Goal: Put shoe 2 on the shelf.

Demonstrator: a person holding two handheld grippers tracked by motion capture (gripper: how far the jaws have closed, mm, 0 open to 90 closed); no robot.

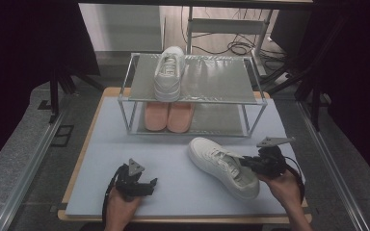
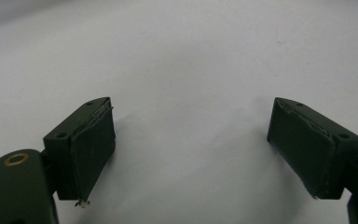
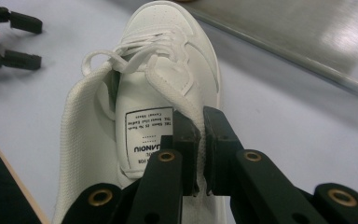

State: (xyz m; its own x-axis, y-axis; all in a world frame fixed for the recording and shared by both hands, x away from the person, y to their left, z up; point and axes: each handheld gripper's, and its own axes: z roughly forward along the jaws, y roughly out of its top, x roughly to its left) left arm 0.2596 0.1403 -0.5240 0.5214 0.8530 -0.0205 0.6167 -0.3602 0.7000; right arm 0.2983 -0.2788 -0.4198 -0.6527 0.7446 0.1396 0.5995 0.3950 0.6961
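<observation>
The white lace-up leather sneaker (image 1: 223, 166) lies near right on the worktop (image 1: 173, 144), its heel collar pinched in the right claw (image 3: 201, 140), left claw (image 1: 149, 185) empty and agape, likely awaiting a lift onto the metal rack (image 1: 207, 84).

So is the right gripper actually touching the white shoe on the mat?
Touching. In the right gripper view, the right gripper has its jaws closed on the collar edge of the white shoe, fabric pinched between the pads.

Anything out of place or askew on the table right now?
One white sneaker lies skewed on the mat, away from its mate on the rack. The right claw pinches its collar. Nothing looks damaged.
</observation>
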